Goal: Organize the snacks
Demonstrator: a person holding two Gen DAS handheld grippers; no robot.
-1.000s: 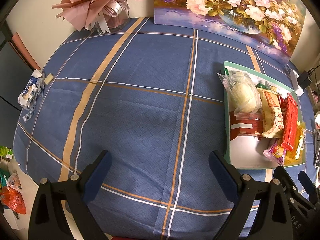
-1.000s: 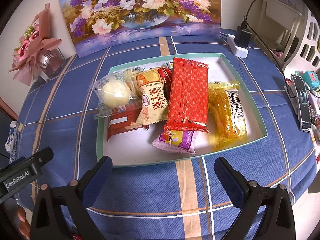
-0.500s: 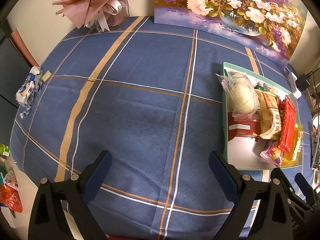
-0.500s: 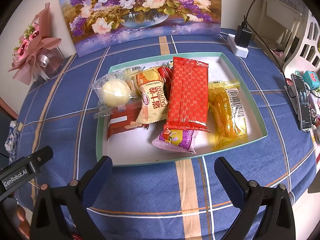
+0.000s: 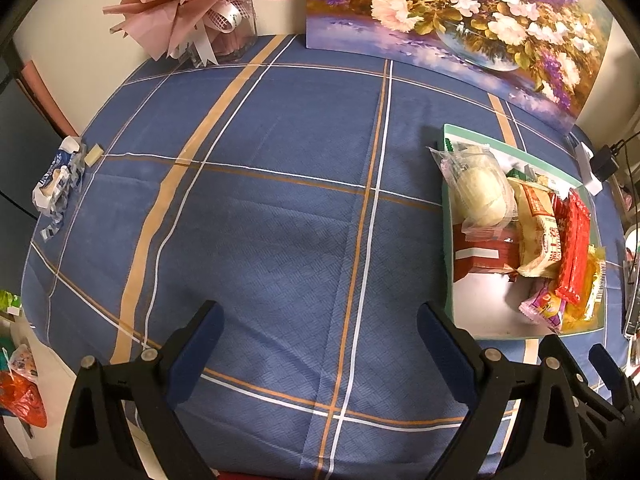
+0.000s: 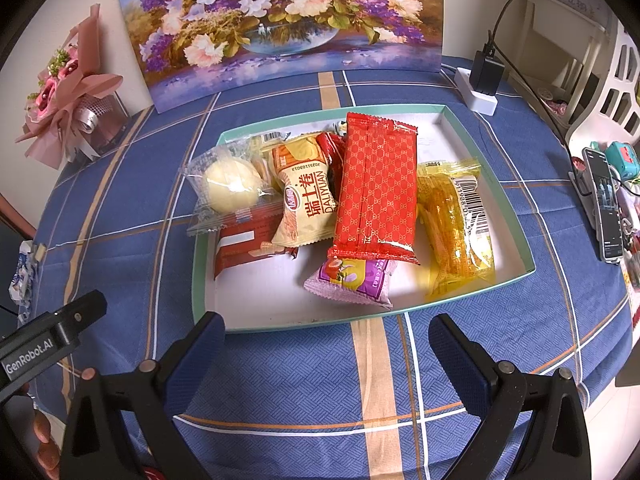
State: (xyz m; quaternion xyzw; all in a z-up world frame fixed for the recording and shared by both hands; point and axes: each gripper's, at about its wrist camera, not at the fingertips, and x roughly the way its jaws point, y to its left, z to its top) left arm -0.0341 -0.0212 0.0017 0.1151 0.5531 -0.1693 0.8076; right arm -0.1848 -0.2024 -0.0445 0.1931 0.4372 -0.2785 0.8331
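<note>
The worktop [image 5: 280,208] wears a blue plaid cloth. On it sit a snack tray [image 6: 199,280], a bouquet [image 5: 192,4] and a flower painting [image 6: 280,20].

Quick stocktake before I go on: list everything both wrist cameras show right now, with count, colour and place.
tray: 1, teal rim, white inside, on the tablecloth, right of centre
bun: 1, pale yellow in clear wrap, overhanging the tray's left edge
brown-red packet: 1, under the bun
roll packet: 1, cream and orange, centre-left of the tray
red packet: 1, on top of the pile
purple packet: 1, under the red packet's near end
yellow packet: 1, right side of the tray
tablecloth: 1, blue with tan and white stripes
painting: 1, flowers, against the wall
bouquet: 1, pink, back left corner
wrapper: 1, blue and white, left table edge
charger: 1, black on white strip, back right
phone: 1, dark, right edge
left gripper: open, over bare cloth
right gripper: open, before the tray
</note>
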